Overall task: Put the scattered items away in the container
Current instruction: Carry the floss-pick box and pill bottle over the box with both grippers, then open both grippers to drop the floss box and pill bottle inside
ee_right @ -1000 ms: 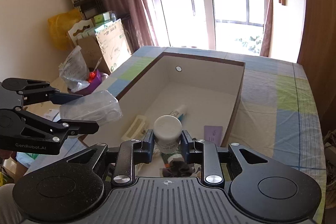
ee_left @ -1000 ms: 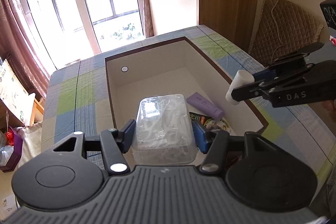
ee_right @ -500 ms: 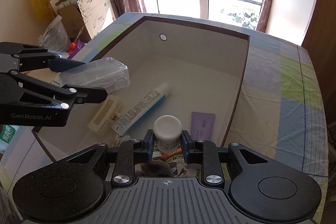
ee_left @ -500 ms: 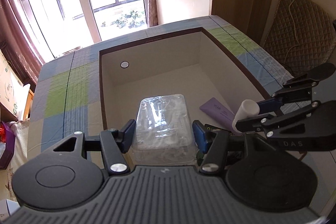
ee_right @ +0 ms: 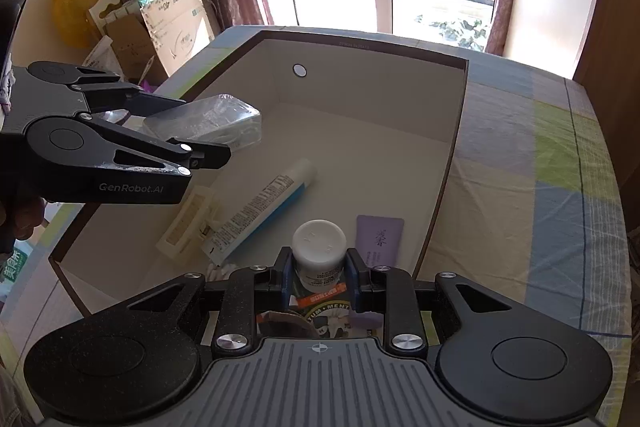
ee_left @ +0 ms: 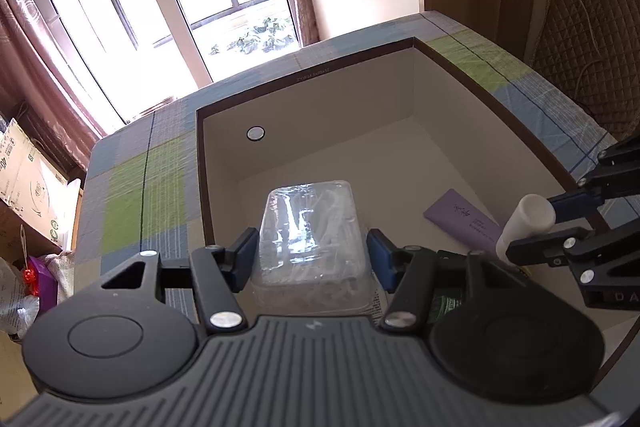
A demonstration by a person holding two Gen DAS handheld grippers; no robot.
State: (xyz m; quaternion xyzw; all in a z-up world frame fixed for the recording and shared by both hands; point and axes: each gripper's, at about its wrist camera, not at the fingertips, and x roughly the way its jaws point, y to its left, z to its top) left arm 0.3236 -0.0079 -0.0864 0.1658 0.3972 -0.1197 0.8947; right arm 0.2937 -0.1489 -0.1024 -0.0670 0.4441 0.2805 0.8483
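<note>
Both grippers hang over the big white box (ee_right: 448, 131) with the brown rim, which sits on a table (ee_right: 540, 187) covered in a checked cloth. The left gripper (ee_left: 312, 255) is squeezed on a clear plastic pack (ee_left: 312, 227) — it holds the pack up in the air above the box's near end. The right gripper (ee_right: 318, 267) is clamped on a small white bottle (ee_right: 319, 247) with a round cap, also held above the box. Down on the box floor lie a white and blue tube (ee_right: 264, 211), a flat purple tube (ee_right: 378, 239), a cream packet (ee_right: 186, 227) next to the white and blue tube, and a printed pouch (ee_right: 324, 311) under the right gripper — all already inside.
</note>
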